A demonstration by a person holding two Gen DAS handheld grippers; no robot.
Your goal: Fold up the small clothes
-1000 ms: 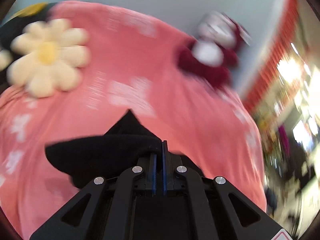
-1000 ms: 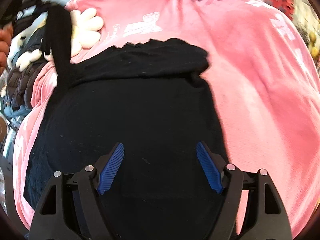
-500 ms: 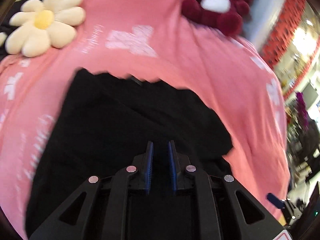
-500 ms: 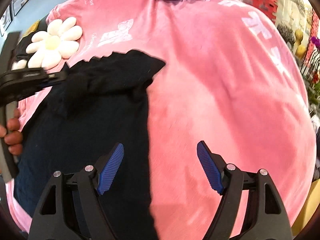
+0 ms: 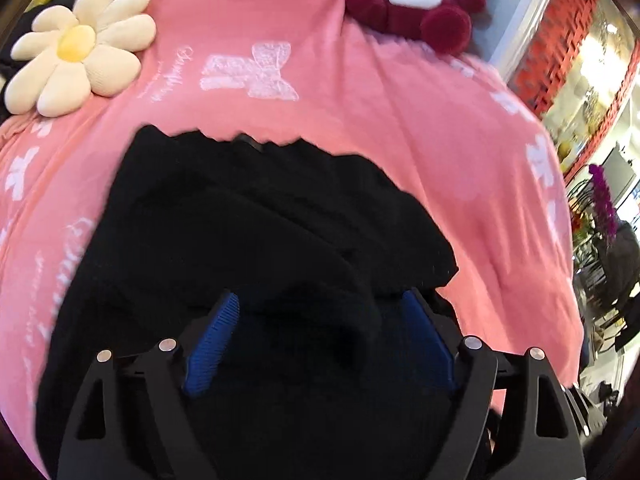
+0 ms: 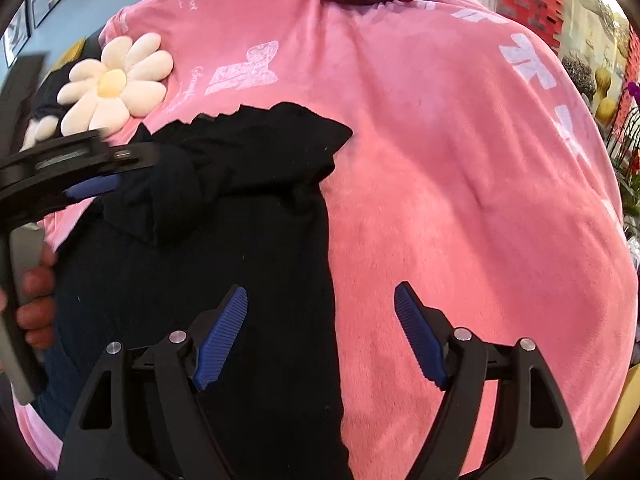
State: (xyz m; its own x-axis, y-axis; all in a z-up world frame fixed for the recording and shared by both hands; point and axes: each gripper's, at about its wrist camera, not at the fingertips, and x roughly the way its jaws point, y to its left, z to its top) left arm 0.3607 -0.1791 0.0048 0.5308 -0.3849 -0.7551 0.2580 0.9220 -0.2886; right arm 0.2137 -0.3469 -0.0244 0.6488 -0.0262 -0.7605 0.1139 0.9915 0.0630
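My black garment (image 5: 256,240) lies flat on the pink blanket (image 5: 460,152), and a sleeve-like part is laid across its top. I think one fold is done, and the long body part nearer to me looks not folded yet, so there is more to do. My left hand-held gripper (image 5: 318,332) is just over the folded part. Its jaws are opening, and the bunched cloth sits between them but is not pinched. My right hand-held gripper (image 6: 320,332) is wide open over the garment's right edge and holds nothing. A flower pillow (image 5: 80,52) and a dark red plush toy (image 5: 416,0) sit farther back. The blanket has white bows and curly writing, but I cannot read it.
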